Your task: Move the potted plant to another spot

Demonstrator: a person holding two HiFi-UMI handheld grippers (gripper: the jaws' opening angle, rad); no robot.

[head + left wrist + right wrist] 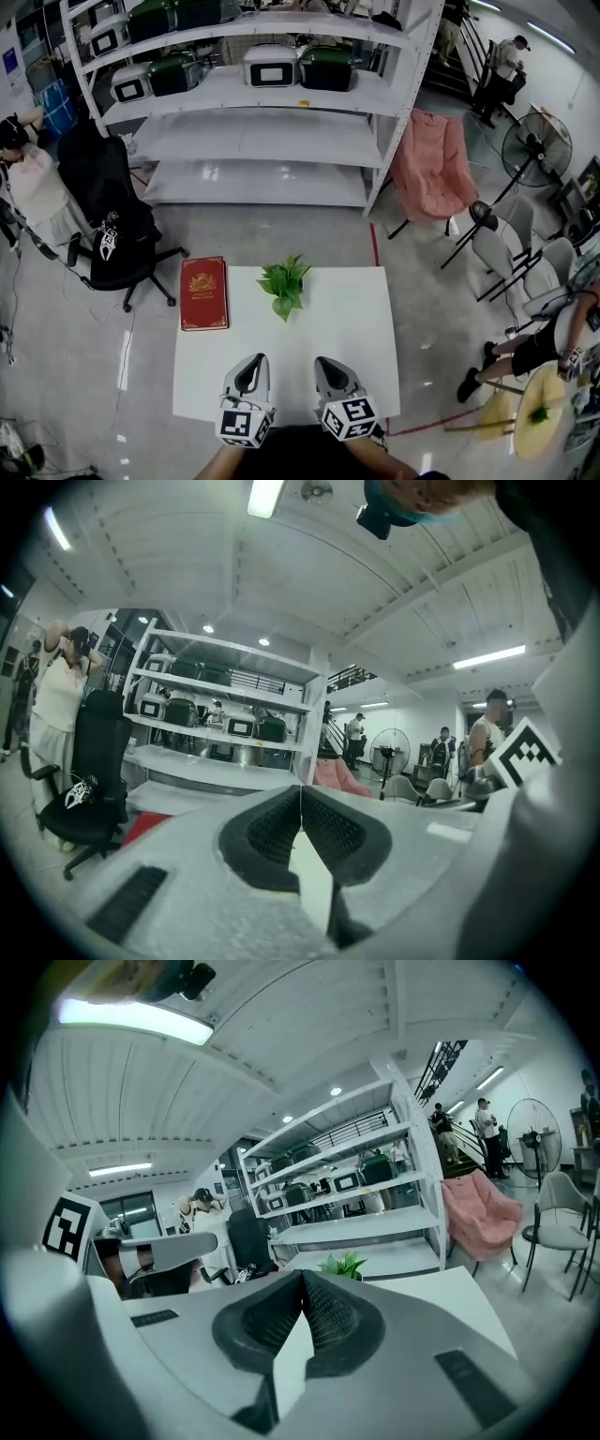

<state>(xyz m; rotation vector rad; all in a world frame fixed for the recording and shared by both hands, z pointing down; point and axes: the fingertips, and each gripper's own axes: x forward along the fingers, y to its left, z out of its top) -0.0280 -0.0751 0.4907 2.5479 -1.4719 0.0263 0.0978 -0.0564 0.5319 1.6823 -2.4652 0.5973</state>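
Left gripper [251, 367] and right gripper [328, 369], fingers together and empty, sit well short of the potted plant [284, 284] ahead on the counter [361, 323]; the reach looks not yet begun, so next, open one and approach.

Head view: worktop [347, 319] at centre-lower frame. Potted plant [284, 284] on worktop near far edge, about mid-width. Book [203, 292] flat at worktop's upper-left corner, left of plant, apart from it. Left hand-held gripper [255, 360] and right hand-held gripper [324, 362] side by side over near edge, bottom centre (both well short of plant). Shelving unit [262, 141] behind worktop, top of frame. Office chair [112, 216] on floor, left of worktop. Folding chair [431, 169] upper right, beside shelving; fan [536, 145] further right.
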